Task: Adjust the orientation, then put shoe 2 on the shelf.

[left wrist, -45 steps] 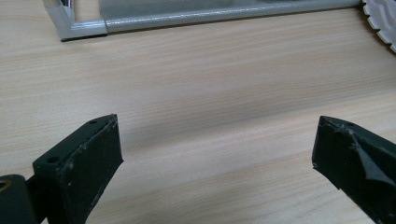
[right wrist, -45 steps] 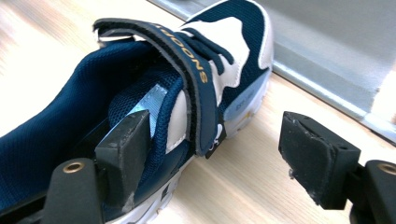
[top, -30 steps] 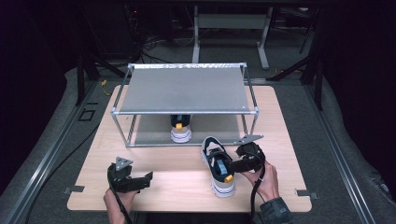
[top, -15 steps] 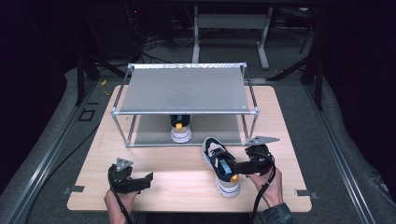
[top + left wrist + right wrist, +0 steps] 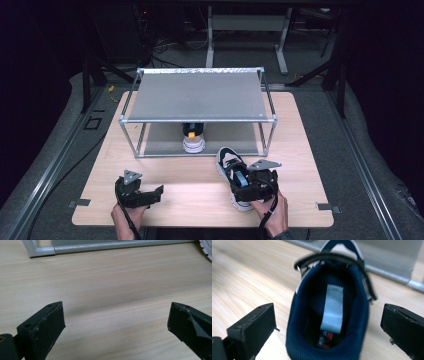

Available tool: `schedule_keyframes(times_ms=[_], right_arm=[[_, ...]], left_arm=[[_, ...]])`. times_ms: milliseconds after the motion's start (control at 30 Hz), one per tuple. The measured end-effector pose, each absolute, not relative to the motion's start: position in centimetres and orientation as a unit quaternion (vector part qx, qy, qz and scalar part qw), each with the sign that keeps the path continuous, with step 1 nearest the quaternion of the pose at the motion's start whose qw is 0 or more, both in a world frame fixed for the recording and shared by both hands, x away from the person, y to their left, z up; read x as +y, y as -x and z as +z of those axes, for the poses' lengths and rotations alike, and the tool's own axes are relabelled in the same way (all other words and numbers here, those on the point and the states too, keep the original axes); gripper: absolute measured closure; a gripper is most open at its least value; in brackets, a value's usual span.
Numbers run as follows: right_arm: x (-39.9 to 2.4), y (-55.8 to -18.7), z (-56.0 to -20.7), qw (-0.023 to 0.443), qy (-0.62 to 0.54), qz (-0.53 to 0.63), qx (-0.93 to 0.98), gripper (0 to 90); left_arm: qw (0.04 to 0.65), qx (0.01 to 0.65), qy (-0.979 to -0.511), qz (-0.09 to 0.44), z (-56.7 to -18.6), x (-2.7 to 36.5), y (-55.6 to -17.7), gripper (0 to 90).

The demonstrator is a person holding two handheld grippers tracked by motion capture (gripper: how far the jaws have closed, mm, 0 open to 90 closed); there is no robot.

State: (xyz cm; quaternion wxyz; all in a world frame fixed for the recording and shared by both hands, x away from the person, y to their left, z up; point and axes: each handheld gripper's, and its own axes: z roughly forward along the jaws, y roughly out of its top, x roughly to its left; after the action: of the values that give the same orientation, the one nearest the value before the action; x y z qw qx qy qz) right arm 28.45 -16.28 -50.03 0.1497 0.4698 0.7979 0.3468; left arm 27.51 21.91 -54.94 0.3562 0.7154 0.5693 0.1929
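A navy and white shoe [image 5: 229, 161] lies on the wooden table [image 5: 300, 150], toe toward the rack. My right gripper [image 5: 246, 184] sits over its heel. In the right gripper view the shoe's navy collar [image 5: 352, 322] lies between the jaws of the right gripper [image 5: 328, 315], with a gap on each side. The jaws have just been opening and neither pad presses on the shoe. A second shoe [image 5: 193, 139] stands under the rack [image 5: 197, 95]. My left gripper [image 5: 159, 194] rests open near the front left, and the left gripper [image 5: 116, 315] has bare wood between its jaws.
The metal-framed rack has a grey top shelf and takes up the back half of the table. Its lower frame bar [image 5: 112, 245] runs across ahead of the left gripper, with a white ridged sole edge [image 5: 206, 247] beside it. Dark floor and rails surround the table.
The right gripper has moved from beside the shoe's middle toward its heel and the near edge, and its jaws stand wider. The shoe has barely shifted. The left gripper has not moved.
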Motion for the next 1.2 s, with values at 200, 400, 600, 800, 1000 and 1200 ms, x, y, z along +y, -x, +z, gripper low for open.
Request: schedule_keyframes(times_ms=[200,400,600,800,1000,1200], right_arm=[[-15.9,-28.5,-52.5,0.156,-0.480,0.345,0.791,0.3],[-15.8,-28.6,-53.7,0.166,-0.478,0.360,0.784,9.6],[-15.8,-28.4,-53.8,0.172,-0.474,0.365,0.783,14.6],[-15.9,-28.2,-53.8,0.178,-0.476,0.374,0.776,19.9],[-16.2,-27.8,-53.9,0.197,-0.469,0.387,0.769,25.7],[-16.3,-27.3,-53.7,0.208,-0.454,0.401,0.768,27.5]], left_arm=[[0.354,0.569,-0.717,0.192,-55.1,21.9,-27.6,1.1],[0.351,0.569,-0.720,0.190,-55.1,21.8,-27.6,1.1],[0.351,0.568,-0.719,0.190,-55.1,21.7,-27.6,1.1],[0.351,0.567,-0.720,0.191,-55.1,21.6,-27.6,1.1],[0.351,0.567,-0.719,0.195,-54.9,21.7,-27.6,1.1],[0.350,0.570,-0.717,0.198,-54.8,22.0,-27.5,1.1]])
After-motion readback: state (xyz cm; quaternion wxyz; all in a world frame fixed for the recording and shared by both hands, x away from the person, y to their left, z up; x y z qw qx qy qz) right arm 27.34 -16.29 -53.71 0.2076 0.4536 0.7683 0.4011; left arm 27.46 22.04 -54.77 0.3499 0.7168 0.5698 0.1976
